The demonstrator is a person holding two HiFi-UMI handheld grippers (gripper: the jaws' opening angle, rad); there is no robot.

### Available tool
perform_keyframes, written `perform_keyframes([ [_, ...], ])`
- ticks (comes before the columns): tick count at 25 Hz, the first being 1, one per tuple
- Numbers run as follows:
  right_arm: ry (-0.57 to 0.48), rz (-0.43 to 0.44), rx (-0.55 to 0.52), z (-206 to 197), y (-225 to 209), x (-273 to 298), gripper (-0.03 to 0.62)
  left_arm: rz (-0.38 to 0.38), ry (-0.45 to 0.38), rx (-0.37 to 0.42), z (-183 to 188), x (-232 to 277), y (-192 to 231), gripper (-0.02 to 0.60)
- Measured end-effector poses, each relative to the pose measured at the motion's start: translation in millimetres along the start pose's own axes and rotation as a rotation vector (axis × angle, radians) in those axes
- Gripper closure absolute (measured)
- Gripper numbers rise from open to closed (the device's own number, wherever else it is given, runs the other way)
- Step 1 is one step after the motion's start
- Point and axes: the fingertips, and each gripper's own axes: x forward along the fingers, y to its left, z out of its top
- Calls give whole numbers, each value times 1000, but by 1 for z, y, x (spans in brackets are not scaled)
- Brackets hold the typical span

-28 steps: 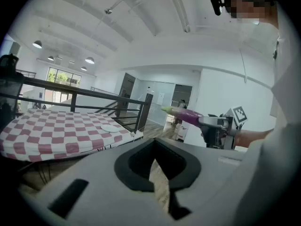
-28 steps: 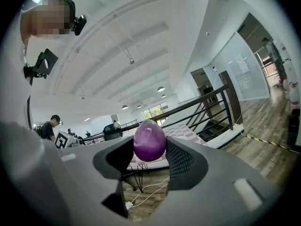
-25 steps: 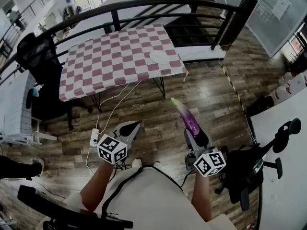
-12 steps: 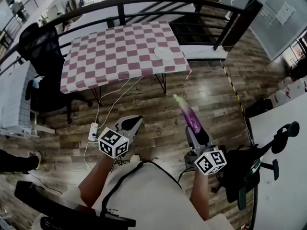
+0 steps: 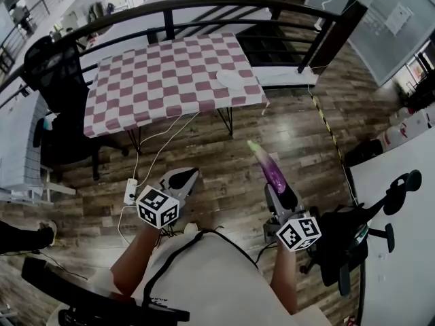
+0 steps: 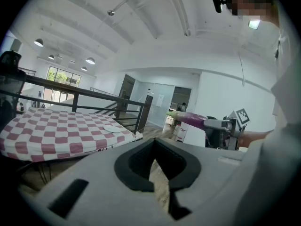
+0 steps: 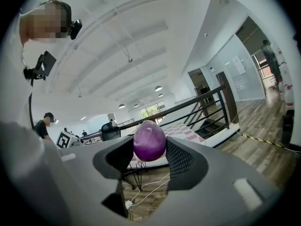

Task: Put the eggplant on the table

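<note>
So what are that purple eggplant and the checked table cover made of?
The eggplant looks like glossy plastic or rubber, perhaps a toy: its purple skin shines evenly. The table cover looks like matte cloth or vinyl; its edges hang down.

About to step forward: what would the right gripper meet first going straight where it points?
Probably the checkered table, near the white plate; only open floor lies before it. Depth is unclear. The eggplant in the right gripper would touch first.
</note>
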Motion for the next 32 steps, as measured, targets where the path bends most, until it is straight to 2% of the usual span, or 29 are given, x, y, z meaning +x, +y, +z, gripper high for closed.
perform_keyframes([
  [22,-12,-32,-29,-20,66,24,373,-33,-19,0,-2,-56,46,578],
  [32,8,-46,-29,-33,97,35,373,-24,-29,-31,-14,-90,71,578],
])
